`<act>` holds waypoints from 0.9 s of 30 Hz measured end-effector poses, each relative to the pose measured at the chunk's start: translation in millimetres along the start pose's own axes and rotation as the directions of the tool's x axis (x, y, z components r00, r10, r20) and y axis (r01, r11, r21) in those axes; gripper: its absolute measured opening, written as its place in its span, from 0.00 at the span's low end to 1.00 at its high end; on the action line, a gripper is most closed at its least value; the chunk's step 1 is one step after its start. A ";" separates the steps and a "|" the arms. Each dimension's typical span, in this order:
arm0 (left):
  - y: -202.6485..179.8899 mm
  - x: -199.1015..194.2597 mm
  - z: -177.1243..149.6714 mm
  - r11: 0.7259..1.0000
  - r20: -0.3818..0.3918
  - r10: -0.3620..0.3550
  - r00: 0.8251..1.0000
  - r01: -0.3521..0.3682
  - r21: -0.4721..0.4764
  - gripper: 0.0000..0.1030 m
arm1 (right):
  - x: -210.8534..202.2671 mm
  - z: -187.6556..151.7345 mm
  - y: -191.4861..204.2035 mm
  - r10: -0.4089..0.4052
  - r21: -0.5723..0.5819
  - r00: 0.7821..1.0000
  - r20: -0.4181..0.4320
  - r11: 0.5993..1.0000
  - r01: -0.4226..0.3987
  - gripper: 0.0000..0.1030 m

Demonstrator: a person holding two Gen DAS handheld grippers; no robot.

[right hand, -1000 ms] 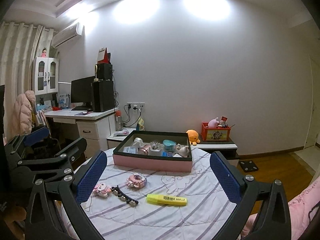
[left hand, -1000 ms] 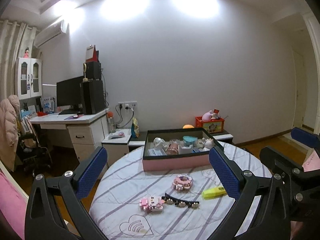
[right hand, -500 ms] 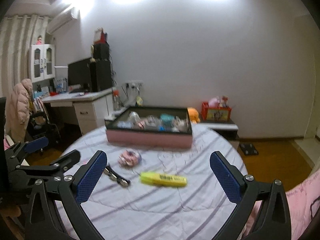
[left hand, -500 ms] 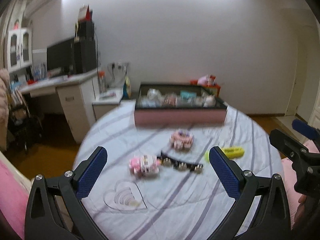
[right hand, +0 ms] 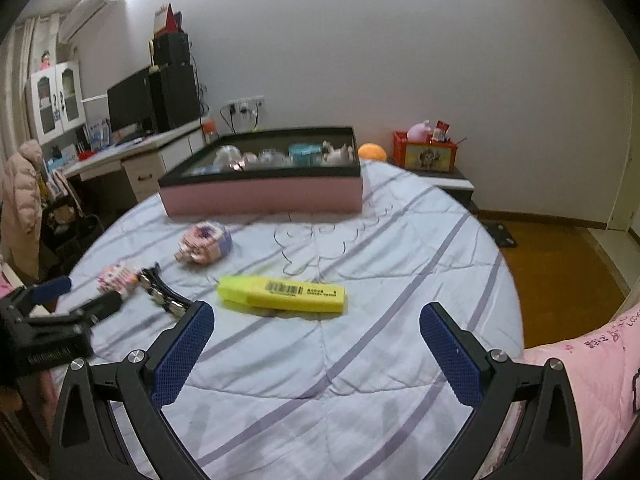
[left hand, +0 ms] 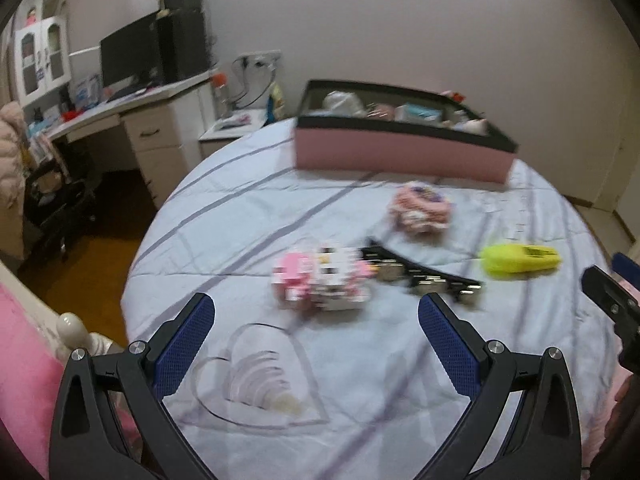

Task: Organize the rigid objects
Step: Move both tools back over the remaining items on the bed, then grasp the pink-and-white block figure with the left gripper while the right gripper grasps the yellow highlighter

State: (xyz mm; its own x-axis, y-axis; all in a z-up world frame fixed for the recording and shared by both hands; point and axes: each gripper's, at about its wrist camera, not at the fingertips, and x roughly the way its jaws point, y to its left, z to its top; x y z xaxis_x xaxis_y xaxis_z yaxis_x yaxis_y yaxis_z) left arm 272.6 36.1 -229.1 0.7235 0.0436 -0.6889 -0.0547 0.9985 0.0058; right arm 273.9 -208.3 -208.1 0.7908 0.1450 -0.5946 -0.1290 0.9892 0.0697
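Because four loose items are lying short of the far pink box [right hand: 262, 196], you are holding both grippers wide and empty — left gripper [left hand: 314, 354] facing the block toy [left hand: 320, 282], right gripper [right hand: 316, 354] facing the yellow highlighter [right hand: 282, 294].

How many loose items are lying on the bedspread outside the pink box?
4: yellow highlighter nearest the right gripper, black hair clip beside pink block toy, round pink toy near the box.
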 end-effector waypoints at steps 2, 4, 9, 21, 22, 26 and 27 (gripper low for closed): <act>5.3 10.3 1.9 1.000 -0.031 0.008 0.999 -0.008 0.002 1.00 | 10.8 0.6 0.9 0.000 -0.010 1.000 -0.025 1.000 0.000 1.00; 6.5 20.7 3.0 1.000 -0.066 0.009 0.998 -0.007 0.024 1.00 | 19.2 1.1 2.0 -0.001 -0.025 0.999 -0.047 1.000 0.000 1.00; 7.9 35.9 10.7 0.999 -0.102 -0.005 0.995 0.010 0.044 1.00 | 41.5 5.5 -0.4 -0.008 -0.069 0.993 -0.114 0.998 0.000 1.00; 1.7 34.7 16.0 0.992 -0.056 -0.077 0.995 0.082 0.092 0.58 | 75.4 15.2 6.6 0.059 -0.270 0.971 -0.232 0.955 -0.123 1.00; 1.9 33.0 16.0 0.992 -0.055 -0.079 0.995 0.084 0.091 0.58 | 78.1 15.7 8.2 0.049 -0.293 0.971 -0.235 0.948 -0.119 1.00; 0.5 26.8 13.8 0.990 -0.064 -0.096 0.993 0.102 0.100 0.58 | 87.5 20.5 10.0 0.070 -0.319 0.963 -0.259 0.935 -0.154 1.00; -0.7 26.6 13.4 0.989 -0.068 -0.099 0.993 0.105 0.102 0.59 | 90.4 22.5 8.4 0.086 -0.300 0.959 -0.270 0.939 -0.168 0.99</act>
State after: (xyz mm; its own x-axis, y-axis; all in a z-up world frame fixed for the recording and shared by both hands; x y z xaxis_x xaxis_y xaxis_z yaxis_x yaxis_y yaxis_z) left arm 301.0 37.0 -237.8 0.6773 -0.0576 -0.7335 0.0923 0.9957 0.0070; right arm 357.8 -186.4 -243.2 0.5860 0.2183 -0.7804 -0.4336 0.8981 -0.0743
